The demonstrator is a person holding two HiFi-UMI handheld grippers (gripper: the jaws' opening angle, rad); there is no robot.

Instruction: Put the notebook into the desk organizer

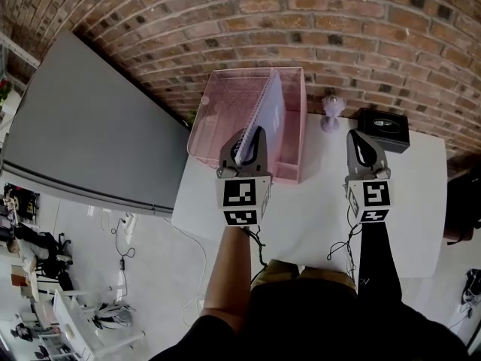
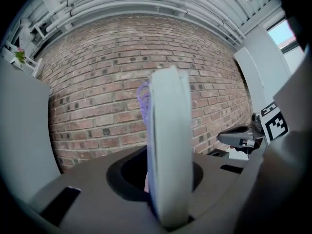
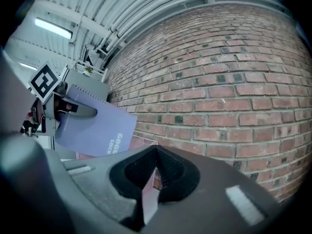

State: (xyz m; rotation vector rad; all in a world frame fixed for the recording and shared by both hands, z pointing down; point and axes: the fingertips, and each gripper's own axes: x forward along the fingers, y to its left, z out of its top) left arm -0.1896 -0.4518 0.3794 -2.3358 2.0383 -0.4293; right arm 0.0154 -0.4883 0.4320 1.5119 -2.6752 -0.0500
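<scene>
A lavender spiral notebook [image 1: 270, 105] stands on edge, tilted, over the right half of the pink mesh desk organizer [image 1: 218, 122]; I cannot tell whether it touches the organizer. My left gripper [image 1: 252, 138] is shut on the notebook's near edge. In the left gripper view the notebook [image 2: 168, 145] shows edge-on between the jaws. My right gripper [image 1: 365, 150] hovers over the white table [image 1: 316, 216] to the right, shut with nothing in it. The right gripper view shows the notebook's cover [image 3: 100, 130] at the left and the organizer [image 3: 144, 143] below it.
The organizer sits at the table's back left corner against a brick wall. A small lavender figure [image 1: 331, 111] and a black box [image 1: 383, 127] stand at the table's back edge, right of the organizer. A grey panel [image 1: 83, 134] lies to the left.
</scene>
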